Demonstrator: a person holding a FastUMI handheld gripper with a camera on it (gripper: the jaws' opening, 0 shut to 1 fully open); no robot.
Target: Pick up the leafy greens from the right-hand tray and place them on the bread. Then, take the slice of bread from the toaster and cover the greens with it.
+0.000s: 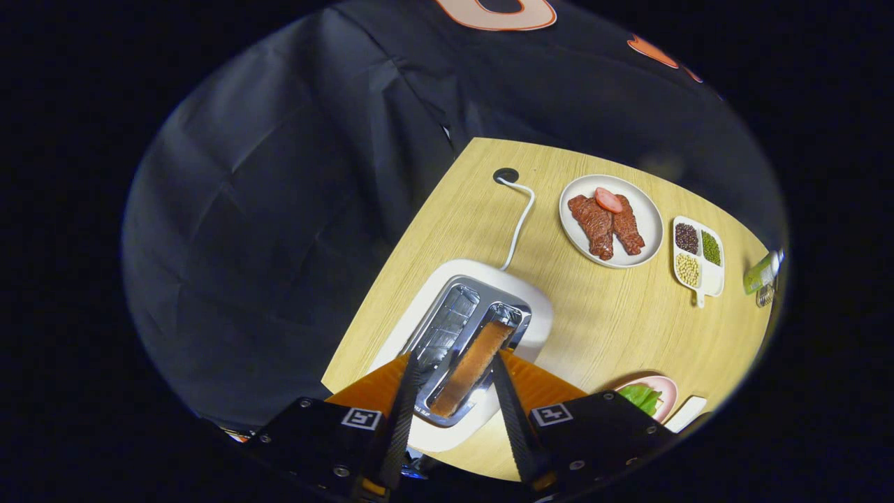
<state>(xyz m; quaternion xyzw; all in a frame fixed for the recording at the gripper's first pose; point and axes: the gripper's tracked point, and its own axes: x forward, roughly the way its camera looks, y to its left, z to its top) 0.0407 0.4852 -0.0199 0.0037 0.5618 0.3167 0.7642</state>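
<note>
I look down on a white toaster (538, 314) with two chrome slots. A browned slice of bread (472, 366) stands in the slot nearer the table's middle; the other slot is bare. My gripper (452, 363) hangs just above the toaster, open, with the bread's top edge between its fingers (508, 405) and a gap on each side. Leafy greens (641, 397) lie on a pink plate (667, 388) to the right of the fingers, partly hidden by the gripper body.
The toaster's white cable (518, 227) runs to a grommet hole (506, 175) in the wooden table (607, 314). Beyond stand a white plate (646, 216) with meat pieces and a sausage slice, a small divided dish (698, 260) of beans, and a greenish bottle (763, 272) at the table's far edge.
</note>
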